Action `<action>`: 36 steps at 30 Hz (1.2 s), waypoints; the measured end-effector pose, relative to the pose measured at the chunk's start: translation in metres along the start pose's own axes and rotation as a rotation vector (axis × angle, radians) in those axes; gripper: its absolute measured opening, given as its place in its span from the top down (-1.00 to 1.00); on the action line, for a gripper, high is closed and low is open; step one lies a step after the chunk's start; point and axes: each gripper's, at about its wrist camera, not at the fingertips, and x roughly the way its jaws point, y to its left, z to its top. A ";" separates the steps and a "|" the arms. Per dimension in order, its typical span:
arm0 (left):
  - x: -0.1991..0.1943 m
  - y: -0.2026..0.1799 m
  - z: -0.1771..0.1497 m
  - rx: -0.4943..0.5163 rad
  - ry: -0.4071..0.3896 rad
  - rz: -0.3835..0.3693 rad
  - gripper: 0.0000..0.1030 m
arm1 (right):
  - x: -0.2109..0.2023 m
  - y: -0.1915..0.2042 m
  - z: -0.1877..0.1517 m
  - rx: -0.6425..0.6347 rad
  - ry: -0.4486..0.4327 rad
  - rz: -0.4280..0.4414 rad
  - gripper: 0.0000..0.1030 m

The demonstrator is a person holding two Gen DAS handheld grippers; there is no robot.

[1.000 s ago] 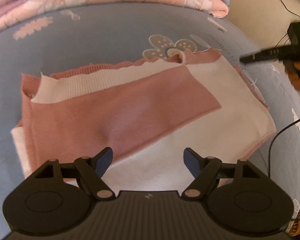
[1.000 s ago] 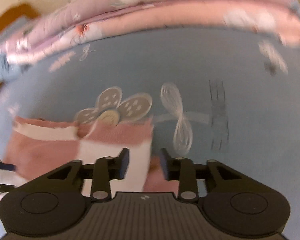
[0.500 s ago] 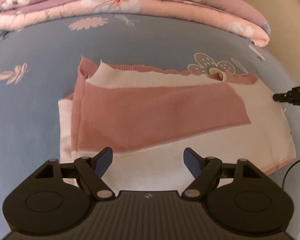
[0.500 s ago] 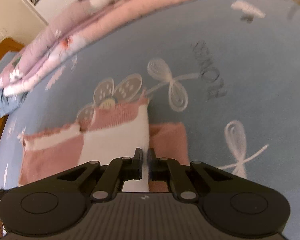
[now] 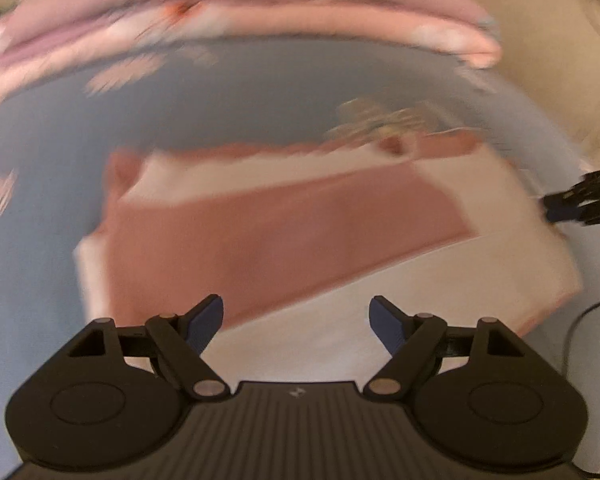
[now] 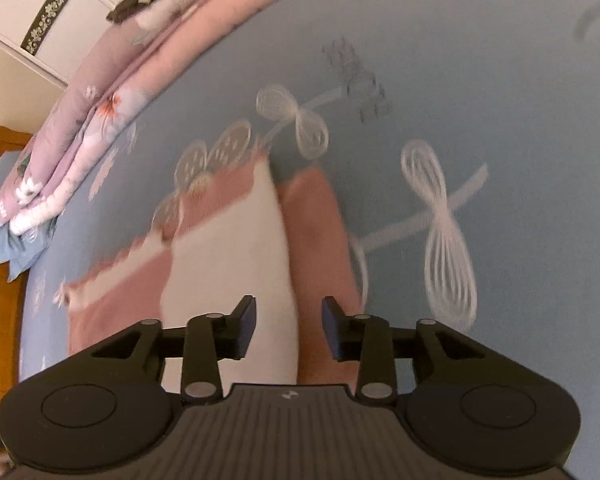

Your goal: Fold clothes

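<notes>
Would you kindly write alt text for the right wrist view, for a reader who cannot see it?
The right gripper, jaws just reopened and holding nothing, hovers over the edge of a partly folded pink and white garment on a blue sheet printed with white bows. A folded pink floral quilt lies along the far edge.

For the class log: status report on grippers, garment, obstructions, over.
Left gripper open, empty. Right gripper just reopened over garment edge, not gripping. Garment partly folded, flat on bedsheet. Nothing in the way; quilt behind.
</notes>
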 end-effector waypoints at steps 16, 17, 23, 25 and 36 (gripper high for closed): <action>0.112 0.047 0.078 -0.103 0.090 -0.346 -0.50 | 0.008 -0.005 -0.022 0.016 0.013 0.012 0.32; 0.110 0.048 0.081 -0.102 0.102 -0.354 -0.50 | 0.008 -0.006 -0.022 0.020 0.012 0.015 0.33; 0.089 0.047 0.091 -0.082 0.054 -0.411 -0.57 | 0.008 -0.007 -0.023 0.026 0.011 0.018 0.32; 0.108 0.049 0.088 -0.082 0.126 -0.401 -0.56 | 0.008 -0.008 -0.024 0.024 0.011 0.019 0.32; 0.104 0.062 0.126 0.217 0.059 -0.233 -0.12 | 0.006 -0.012 -0.025 0.044 0.008 0.029 0.32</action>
